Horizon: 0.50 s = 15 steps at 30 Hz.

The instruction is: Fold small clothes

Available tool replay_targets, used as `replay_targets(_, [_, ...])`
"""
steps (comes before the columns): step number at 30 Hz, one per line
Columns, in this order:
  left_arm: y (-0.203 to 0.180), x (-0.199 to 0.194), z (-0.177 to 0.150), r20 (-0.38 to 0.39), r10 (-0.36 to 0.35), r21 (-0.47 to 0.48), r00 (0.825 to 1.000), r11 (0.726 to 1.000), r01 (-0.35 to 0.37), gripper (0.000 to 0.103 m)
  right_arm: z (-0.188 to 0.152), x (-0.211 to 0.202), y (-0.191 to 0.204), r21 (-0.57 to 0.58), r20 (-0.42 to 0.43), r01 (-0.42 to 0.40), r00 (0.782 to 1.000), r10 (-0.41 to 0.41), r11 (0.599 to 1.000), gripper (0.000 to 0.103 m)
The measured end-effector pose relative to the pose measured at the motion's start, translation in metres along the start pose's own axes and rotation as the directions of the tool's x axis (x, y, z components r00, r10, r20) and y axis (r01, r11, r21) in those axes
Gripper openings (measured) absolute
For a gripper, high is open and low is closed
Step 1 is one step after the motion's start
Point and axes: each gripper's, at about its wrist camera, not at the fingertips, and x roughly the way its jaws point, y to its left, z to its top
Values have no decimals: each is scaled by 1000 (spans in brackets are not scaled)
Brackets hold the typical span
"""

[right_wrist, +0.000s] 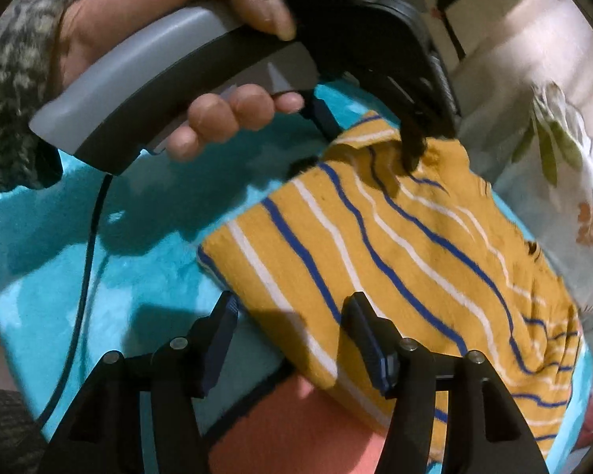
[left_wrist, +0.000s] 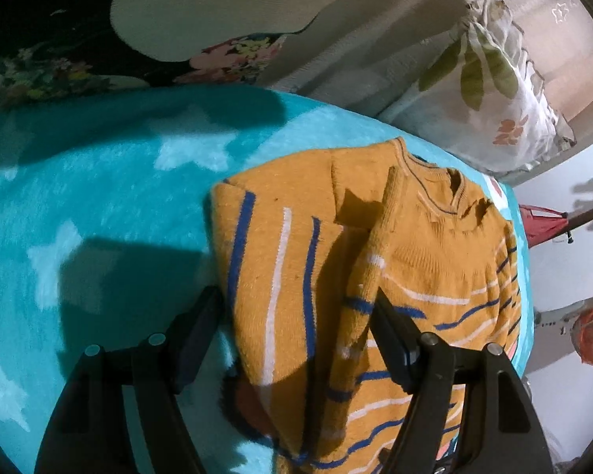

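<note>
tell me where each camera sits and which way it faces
Left wrist: on the left gripper, looking down its open fingers at the mustard striped sweater on the turquoise star blanket.
Right wrist: on the right gripper, facing the sweater's striped body, the left hand and its gripper ahead.
Shared: sweater, blanket, floral pillow.

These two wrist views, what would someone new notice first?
First, the mustard sweater with blue and white stripes, lying partly folded on a turquoise star-print blanket. In the right wrist view, the person's left hand grips the left hand-held gripper, whose tip sits at the sweater's far edge. The right hand-held gripper is open over the near edge.
</note>
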Motion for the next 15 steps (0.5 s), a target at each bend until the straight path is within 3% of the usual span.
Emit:
replay_targets(9, [-5, 6, 6, 3, 10, 23, 1000, 1000, -10, 73, 21, 8, 25, -35, 31, 65, 997, -64, 997, 63])
replay_targets(15, [-11, 12, 0, 24, 68, 88, 997, 994, -70, 73, 15, 4, 21, 17, 39, 77, 996, -78, 997, 71])
